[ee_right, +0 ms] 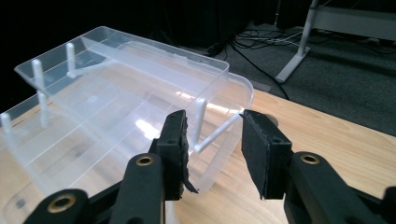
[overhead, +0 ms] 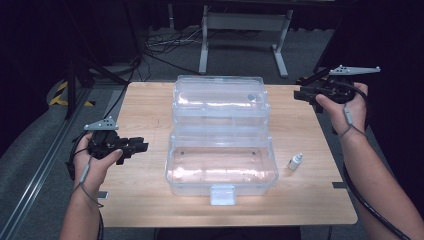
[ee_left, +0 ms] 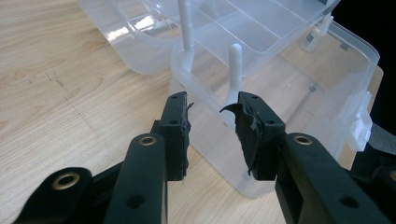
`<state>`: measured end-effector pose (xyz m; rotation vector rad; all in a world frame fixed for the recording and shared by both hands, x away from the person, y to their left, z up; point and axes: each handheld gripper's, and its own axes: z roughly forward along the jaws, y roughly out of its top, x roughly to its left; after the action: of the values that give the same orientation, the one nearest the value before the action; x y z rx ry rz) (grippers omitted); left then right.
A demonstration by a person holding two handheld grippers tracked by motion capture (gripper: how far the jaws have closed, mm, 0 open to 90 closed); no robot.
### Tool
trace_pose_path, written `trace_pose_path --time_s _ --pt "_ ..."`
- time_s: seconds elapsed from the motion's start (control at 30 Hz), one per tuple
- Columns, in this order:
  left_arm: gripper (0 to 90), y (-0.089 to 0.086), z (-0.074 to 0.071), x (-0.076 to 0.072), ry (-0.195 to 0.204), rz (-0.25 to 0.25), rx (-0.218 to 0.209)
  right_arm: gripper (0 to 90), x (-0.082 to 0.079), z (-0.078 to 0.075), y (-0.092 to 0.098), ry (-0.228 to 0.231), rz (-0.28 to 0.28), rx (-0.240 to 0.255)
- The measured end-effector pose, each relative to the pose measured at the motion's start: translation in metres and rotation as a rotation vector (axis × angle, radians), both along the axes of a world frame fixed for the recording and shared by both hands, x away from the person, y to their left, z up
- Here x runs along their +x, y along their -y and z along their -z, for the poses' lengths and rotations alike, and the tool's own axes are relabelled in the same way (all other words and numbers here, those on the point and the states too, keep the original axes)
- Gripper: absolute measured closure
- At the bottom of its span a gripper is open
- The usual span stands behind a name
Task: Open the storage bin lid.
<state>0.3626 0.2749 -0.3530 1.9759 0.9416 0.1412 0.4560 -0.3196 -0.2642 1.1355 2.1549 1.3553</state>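
A clear plastic storage box (overhead: pixel 220 170) stands open in the middle of the wooden table (overhead: pixel 140 200). Its lift-up tray and lid (overhead: pixel 220 100) are raised behind the base, and a white latch (overhead: pixel 222 195) hangs at the front. A small white dropper bottle (overhead: pixel 295 161) stands just right of the box. My left gripper (overhead: pixel 144 146) is held left of the box, pointing at its side wall (ee_left: pixel 289 93); its jaws are open (ee_left: pixel 212 116) with nothing between them. My right gripper (overhead: pixel 299 94) hovers at the far right, aimed at the raised tray (ee_right: pixel 116 93), open (ee_right: pixel 212 135) and clear of it.
Bare wood lies left and right of the box. Beyond the far edge are a grey floor with loose cables (overhead: pixel 165 45) and white desk legs (overhead: pixel 204 45). A metal rail (overhead: pixel 45 165) runs along the left side.
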Motion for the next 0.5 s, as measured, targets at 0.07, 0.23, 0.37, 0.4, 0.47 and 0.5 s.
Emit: trace_pose_path --time_s 0.07,0.23,0.37,0.4,0.47,0.5 --pt "65.0 0.000 0.000 0.000 -0.002 -0.003 -0.003 60.1 -0.011 -0.001 0.003 -0.005 -0.016 -0.004" --pt "65.6 -0.001 0.000 0.000 -0.004 -0.003 0.000 59.8 -0.024 -0.002 0.010 -0.003 -0.027 -0.011" --pt "65.5 -0.001 0.000 -0.001 -0.003 0.000 0.000 58.8 -0.032 -0.002 0.014 -0.012 -0.038 -0.013" --pt "65.5 -0.001 0.000 -0.001 -0.003 0.000 0.000 58.8 -0.032 -0.002 0.014 -0.012 -0.038 -0.013" --pt "65.5 -0.001 0.000 -0.001 -0.002 -0.002 -0.001 58.0 -0.037 -0.003 0.016 -0.018 -0.048 -0.021" --pt "65.5 -0.001 0.000 -0.001 -0.002 -0.003 -0.001 57.6 -0.039 -0.003 0.016 -0.022 -0.050 -0.023"
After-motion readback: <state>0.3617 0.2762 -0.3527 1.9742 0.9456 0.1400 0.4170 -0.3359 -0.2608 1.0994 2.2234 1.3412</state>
